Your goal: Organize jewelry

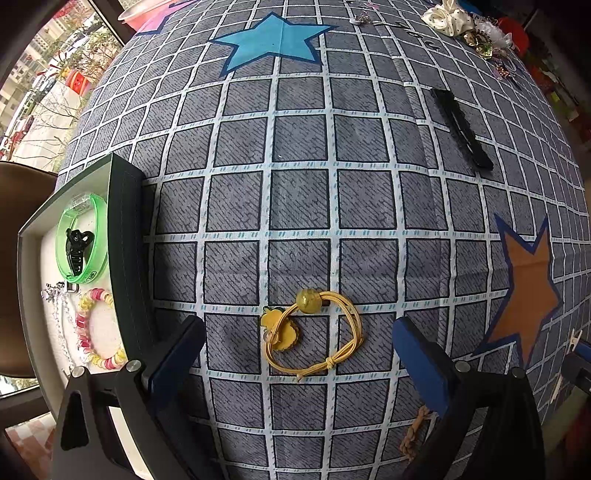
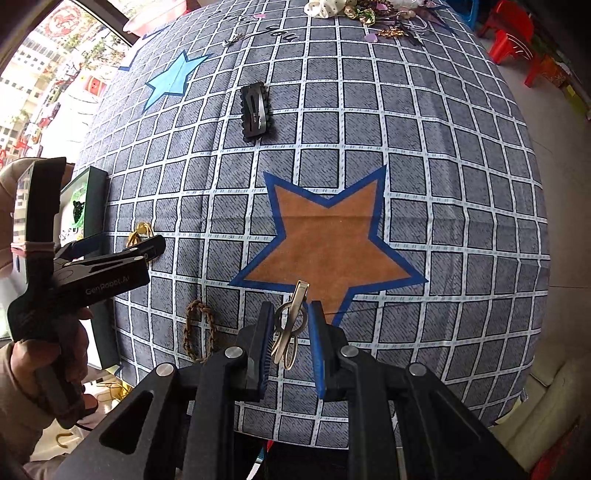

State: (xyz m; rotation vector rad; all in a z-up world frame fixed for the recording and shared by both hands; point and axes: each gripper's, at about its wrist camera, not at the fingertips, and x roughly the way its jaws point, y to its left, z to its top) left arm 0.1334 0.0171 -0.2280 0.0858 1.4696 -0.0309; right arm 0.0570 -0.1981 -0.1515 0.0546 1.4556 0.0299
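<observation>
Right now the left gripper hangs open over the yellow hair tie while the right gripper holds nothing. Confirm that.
Not quite. The right gripper is shut on a metal hair clip, as the right wrist view shows. The left gripper does hang open over the yellow hair tie.

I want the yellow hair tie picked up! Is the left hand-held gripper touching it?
Apart: the left wrist view shows the hand-held gripper open, cloth between each finger and hair tie.

Your table wears a gray grid cloth (image 1: 303, 199) with stars, and on it, in the left wrist view, lie a yellow hair tie (image 1: 314, 332) at six o'clock, a black clip (image 1: 461, 129) at two, a tray (image 1: 122, 236) at nine, and heaped trinkets (image 1: 465, 26) at one.
</observation>
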